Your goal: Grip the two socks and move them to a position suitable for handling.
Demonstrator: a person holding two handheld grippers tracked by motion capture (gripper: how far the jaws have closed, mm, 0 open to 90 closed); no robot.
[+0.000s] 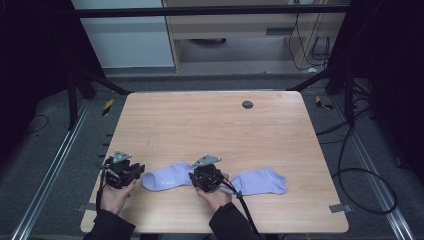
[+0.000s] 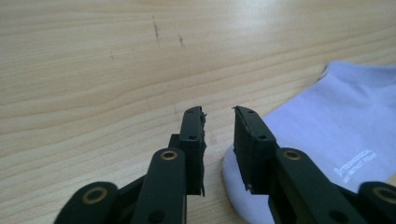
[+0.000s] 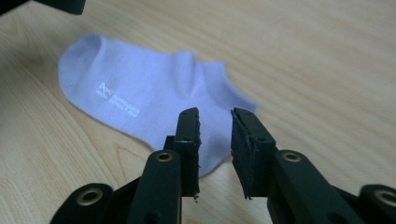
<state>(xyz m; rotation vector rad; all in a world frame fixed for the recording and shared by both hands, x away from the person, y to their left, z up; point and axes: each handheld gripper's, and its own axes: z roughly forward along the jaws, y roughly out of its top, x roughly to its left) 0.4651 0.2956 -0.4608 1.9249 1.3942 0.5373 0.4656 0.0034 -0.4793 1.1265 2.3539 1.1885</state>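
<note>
Two pale lilac ankle socks lie flat near the front edge of the wooden table (image 1: 210,125). The left sock (image 1: 167,176) (image 2: 336,126) (image 3: 140,98) lies between my two grippers; the right sock (image 1: 260,181) lies past my right hand. My left gripper (image 1: 135,171) (image 2: 218,112) hovers at that sock's toe end, open by a narrow gap with nothing between the jaws. Low over its cuff end, my right gripper (image 1: 196,176) (image 3: 215,112) is likewise narrowly open and holds nothing.
A small dark round grommet (image 1: 247,104) sits in the table's far side. Black frame posts and cables (image 1: 360,165) stand on the floor around the table. Bare wood stretches behind the socks.
</note>
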